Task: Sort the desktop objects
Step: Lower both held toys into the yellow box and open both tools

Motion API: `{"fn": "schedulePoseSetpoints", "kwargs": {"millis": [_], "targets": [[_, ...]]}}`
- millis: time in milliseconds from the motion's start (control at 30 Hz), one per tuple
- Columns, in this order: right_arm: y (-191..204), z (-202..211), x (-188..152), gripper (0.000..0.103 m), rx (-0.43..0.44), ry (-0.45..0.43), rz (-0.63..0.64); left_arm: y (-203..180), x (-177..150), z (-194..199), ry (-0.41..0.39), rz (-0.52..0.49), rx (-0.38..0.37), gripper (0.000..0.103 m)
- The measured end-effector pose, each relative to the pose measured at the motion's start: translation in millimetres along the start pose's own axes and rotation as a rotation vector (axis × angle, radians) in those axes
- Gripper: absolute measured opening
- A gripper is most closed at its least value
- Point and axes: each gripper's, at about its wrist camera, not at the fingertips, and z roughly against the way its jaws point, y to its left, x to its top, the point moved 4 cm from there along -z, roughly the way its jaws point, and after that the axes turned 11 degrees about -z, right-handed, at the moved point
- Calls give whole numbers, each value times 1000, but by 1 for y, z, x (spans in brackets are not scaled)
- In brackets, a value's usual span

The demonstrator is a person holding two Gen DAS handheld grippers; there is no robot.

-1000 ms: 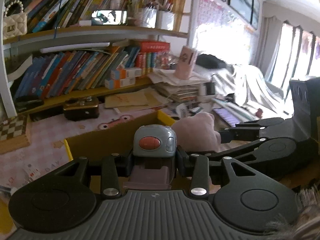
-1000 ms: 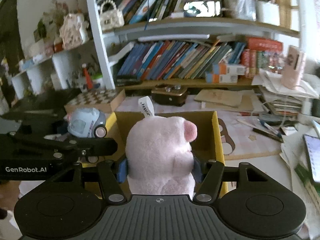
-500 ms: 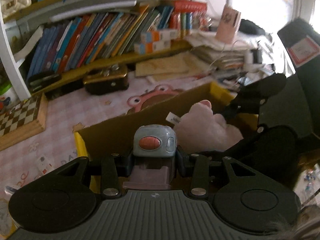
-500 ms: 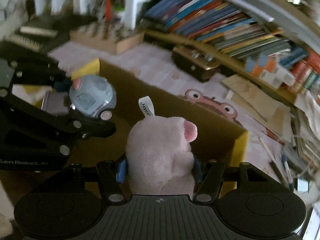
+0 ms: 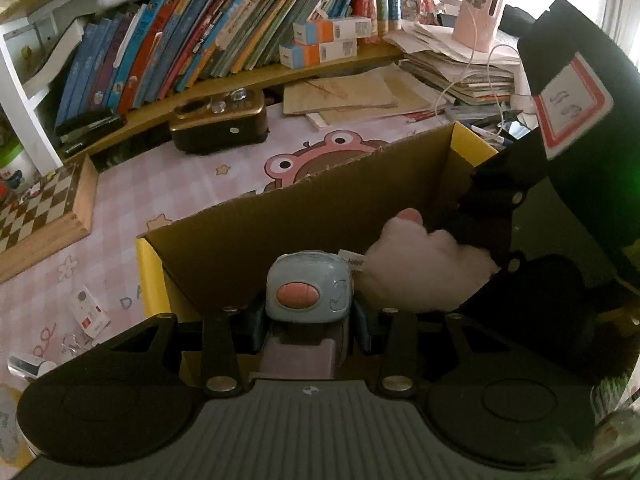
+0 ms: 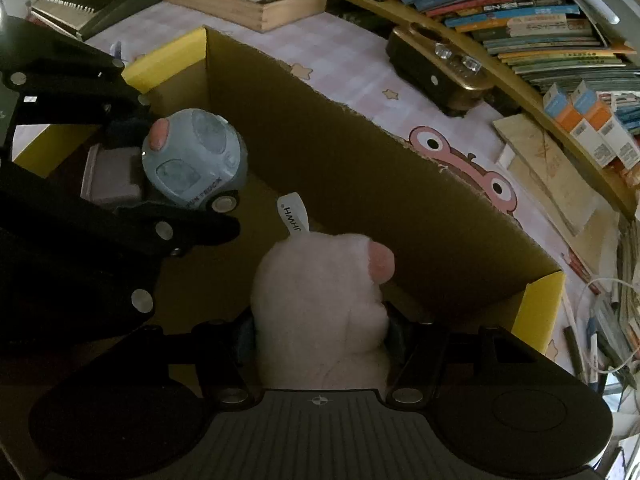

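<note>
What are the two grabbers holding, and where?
The left gripper clamps the blue toy truck by its sides. The right gripper squeezes the pink plush pig around its body.

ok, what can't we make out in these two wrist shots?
- Floor of the brown cardboard box: dark in the right wrist view, hidden by both grippers in the left; contents unreadable.
- Rear of the pale blue toy truck: covered by the left gripper.
- Lower body of the pink plush pig: behind the right gripper.
</note>
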Motion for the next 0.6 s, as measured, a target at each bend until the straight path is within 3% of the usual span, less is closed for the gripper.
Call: {"fn": "schedulePoseSetpoints", "kwargs": {"millis": [300, 367, 433, 500, 600], "targets": [[-17, 0, -8, 65, -41, 17, -10, -23, 11, -3, 3, -45, -15, 38], [-15, 0, -7, 67, -46, 8, -6, -20, 10, -2, 7, -30, -4, 43], [-14, 1, -6, 71, -48, -3, -1, -15, 10, 2, -13, -5, 32, 61], [-12, 2, -5, 76, -48, -18, 4, -11, 10, 9, -47, 20, 65, 70], [-13, 9, -3, 83, -51, -67, -3, -7, 9, 22, -115, 35, 79, 77]]}}
